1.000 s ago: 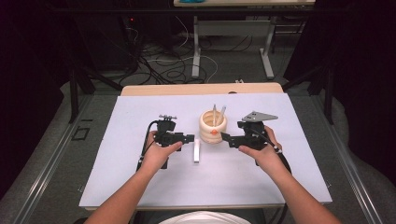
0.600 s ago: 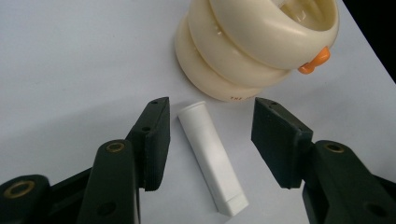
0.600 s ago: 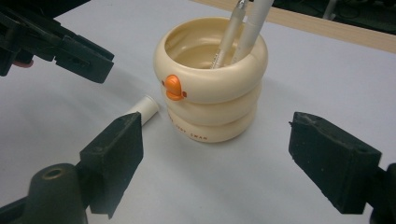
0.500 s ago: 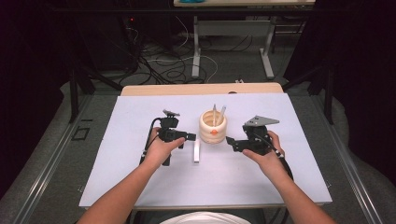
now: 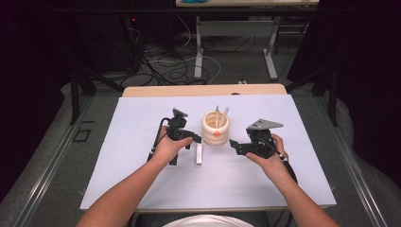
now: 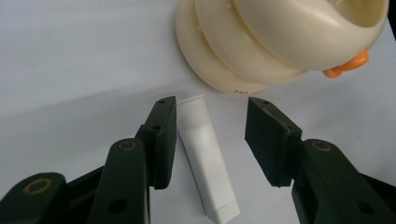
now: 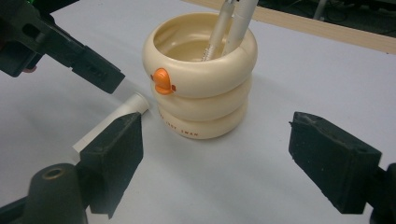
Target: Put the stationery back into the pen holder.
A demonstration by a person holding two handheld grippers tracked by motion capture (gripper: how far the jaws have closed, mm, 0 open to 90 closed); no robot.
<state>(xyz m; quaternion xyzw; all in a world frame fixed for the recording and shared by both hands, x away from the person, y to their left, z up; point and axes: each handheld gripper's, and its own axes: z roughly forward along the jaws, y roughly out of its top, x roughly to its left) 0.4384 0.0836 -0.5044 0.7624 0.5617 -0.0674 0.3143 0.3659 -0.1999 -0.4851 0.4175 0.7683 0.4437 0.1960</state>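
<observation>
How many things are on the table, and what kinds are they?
Cream ring-shaped cup: 1
Pens standing in the cup: 2
White tube lying flat beside the cup: 1
Grippers, both with jaws apart: 2, left gripper and right gripper
Total: 6

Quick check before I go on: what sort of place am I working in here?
Probably a lab or recording workspace, not a home. The white-covered table stands in a dark room, loose cables trail over the floor behind it, and a metal-legged workbench stands farther back.
</observation>
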